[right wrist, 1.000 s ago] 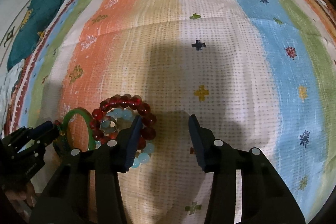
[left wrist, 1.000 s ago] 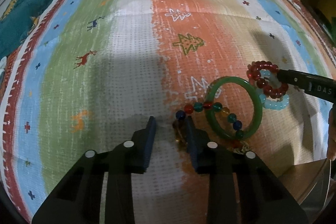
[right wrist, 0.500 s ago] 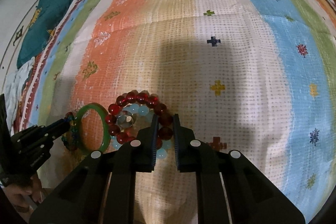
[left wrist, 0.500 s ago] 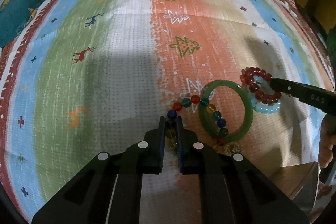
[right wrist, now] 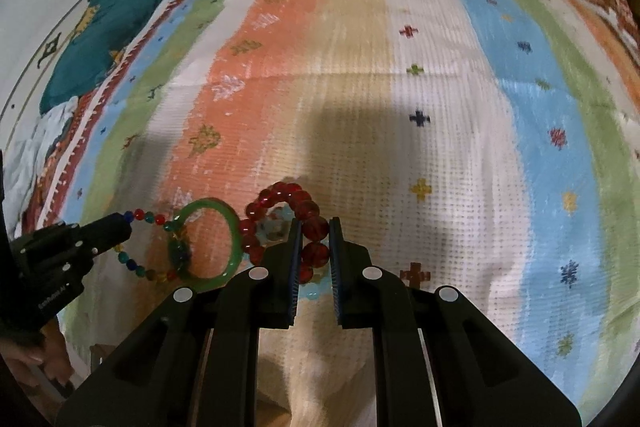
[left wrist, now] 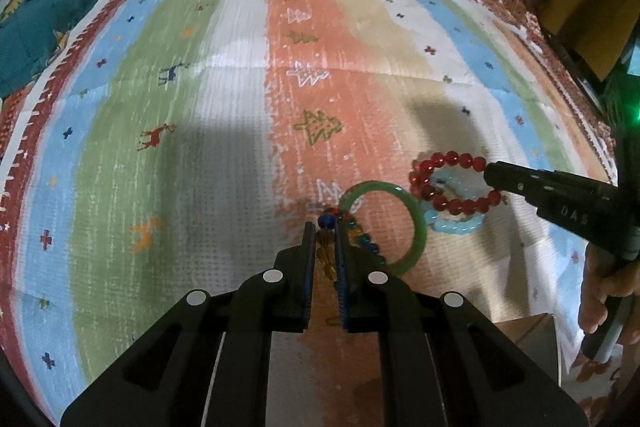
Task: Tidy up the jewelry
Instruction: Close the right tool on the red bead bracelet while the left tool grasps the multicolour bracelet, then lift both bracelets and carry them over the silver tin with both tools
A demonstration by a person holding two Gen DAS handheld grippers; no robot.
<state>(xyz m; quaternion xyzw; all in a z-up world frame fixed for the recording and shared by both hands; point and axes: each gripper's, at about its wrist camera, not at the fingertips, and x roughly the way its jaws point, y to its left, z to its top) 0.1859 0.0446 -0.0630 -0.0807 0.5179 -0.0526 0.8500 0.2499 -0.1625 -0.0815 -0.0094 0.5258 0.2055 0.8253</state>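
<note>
Home bedroom: striped woven blanket (left wrist: 224, 131), teal cushion (right wrist: 108, 27) beside it.

three bead bracelets (left wrist: 454, 183), one green bangle (left wrist: 416, 227)

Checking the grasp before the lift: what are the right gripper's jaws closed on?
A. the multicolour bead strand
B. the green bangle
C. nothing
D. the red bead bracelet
D: in the right wrist view the right gripper has red beads of the red bead bracelet pinched between its jaws; the green bangle lies apart on the cloth.
</note>
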